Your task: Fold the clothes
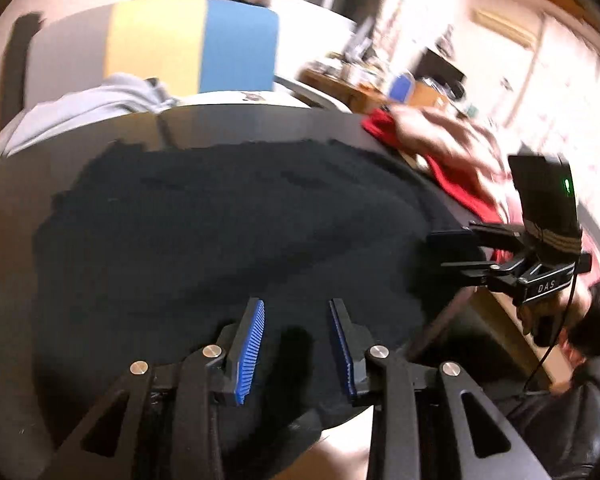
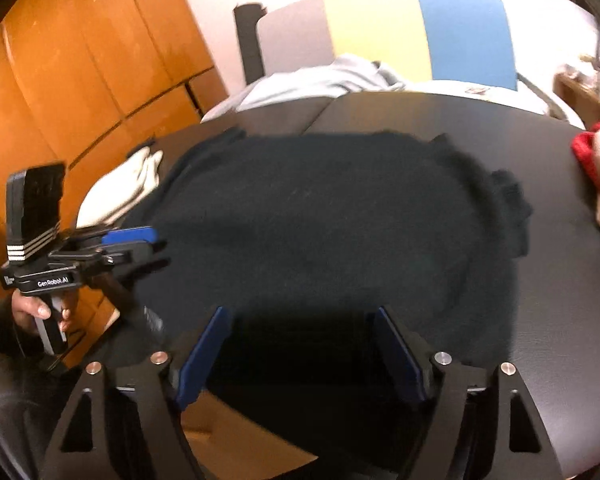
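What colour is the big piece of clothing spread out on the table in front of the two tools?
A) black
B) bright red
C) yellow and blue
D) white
A: the black garment lies spread over the dark table, just ahead of the open right tool; the red cloth is only a small piece at the far right edge.

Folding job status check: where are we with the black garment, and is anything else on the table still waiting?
Done: the black garment lies spread on the dark table, no clear fold yet. In hand: nothing; the left gripper and right gripper hang open over its near edge. Left: folding it, plus the white cloth, the red garment and a grey garment at the table's edges.
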{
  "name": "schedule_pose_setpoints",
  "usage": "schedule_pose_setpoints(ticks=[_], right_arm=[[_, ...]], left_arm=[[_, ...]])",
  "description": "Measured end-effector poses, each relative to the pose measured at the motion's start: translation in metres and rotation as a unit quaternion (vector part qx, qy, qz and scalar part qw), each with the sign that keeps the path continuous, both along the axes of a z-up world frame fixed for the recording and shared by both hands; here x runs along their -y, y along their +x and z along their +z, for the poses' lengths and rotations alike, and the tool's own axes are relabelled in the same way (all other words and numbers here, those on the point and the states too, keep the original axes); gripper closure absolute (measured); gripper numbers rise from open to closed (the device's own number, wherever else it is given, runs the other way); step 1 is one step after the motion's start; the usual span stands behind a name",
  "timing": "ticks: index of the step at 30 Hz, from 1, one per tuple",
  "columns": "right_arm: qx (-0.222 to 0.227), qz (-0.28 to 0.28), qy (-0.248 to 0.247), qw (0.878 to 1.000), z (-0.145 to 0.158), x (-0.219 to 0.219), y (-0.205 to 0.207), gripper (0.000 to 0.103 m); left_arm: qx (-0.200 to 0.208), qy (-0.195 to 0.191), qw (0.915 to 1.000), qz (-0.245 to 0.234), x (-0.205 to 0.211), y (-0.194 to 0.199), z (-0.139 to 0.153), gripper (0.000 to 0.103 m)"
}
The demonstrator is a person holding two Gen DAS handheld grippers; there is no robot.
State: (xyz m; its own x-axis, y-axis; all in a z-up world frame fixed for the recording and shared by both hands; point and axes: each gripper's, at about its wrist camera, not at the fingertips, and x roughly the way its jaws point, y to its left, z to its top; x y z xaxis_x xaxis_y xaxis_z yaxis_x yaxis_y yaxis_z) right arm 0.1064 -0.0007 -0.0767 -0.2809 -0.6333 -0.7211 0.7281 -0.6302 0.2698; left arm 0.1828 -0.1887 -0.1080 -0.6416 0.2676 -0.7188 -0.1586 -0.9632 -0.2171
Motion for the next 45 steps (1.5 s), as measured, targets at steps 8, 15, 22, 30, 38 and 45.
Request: schedule_pose_setpoints(ticks=[8, 15, 22, 30, 38, 45], right_arm=[[0.018, 0.010, 0.057, 0.998, -0.011, -0.025, 0.007, 0.024], [0.035, -0.017, 0.021, 0.999, 0.017, -0.026, -0.014, 0.023], [0.027, -0.002, -0.035, 0.999, 0.018, 0.033, -0.046, 0.018], [0.015, 0.049, 0.021, 0.998, -0.005, 0.033, -0.021, 0.016], [0.008, 0.017, 0.027, 0.999, 0.011, -0.003, -0.021, 0.015], [-0.024, -0.075, 0.049, 0.996, -0.004, 0.000, -0.094, 0.006]], left_arm=[[0.059, 0.067, 0.9937, -0.068, 0.002, 0.025, -0.011, 0.076], [0.024, 0.114, 0.9911, -0.065, 0.010, -0.003, 0.007, 0.070], [-0.013, 0.119, 0.9923, 0.029, 0.038, -0.046, 0.007, 0.070], [0.003, 0.102, 0.9929, 0.060, 0.069, -0.051, -0.026, 0.098], [-0.024, 0.108, 0.9937, 0.015, 0.050, -0.059, 0.005, 0.076], [-0.002, 0.063, 0.9979, -0.010, 0.023, -0.046, -0.018, 0.076]])
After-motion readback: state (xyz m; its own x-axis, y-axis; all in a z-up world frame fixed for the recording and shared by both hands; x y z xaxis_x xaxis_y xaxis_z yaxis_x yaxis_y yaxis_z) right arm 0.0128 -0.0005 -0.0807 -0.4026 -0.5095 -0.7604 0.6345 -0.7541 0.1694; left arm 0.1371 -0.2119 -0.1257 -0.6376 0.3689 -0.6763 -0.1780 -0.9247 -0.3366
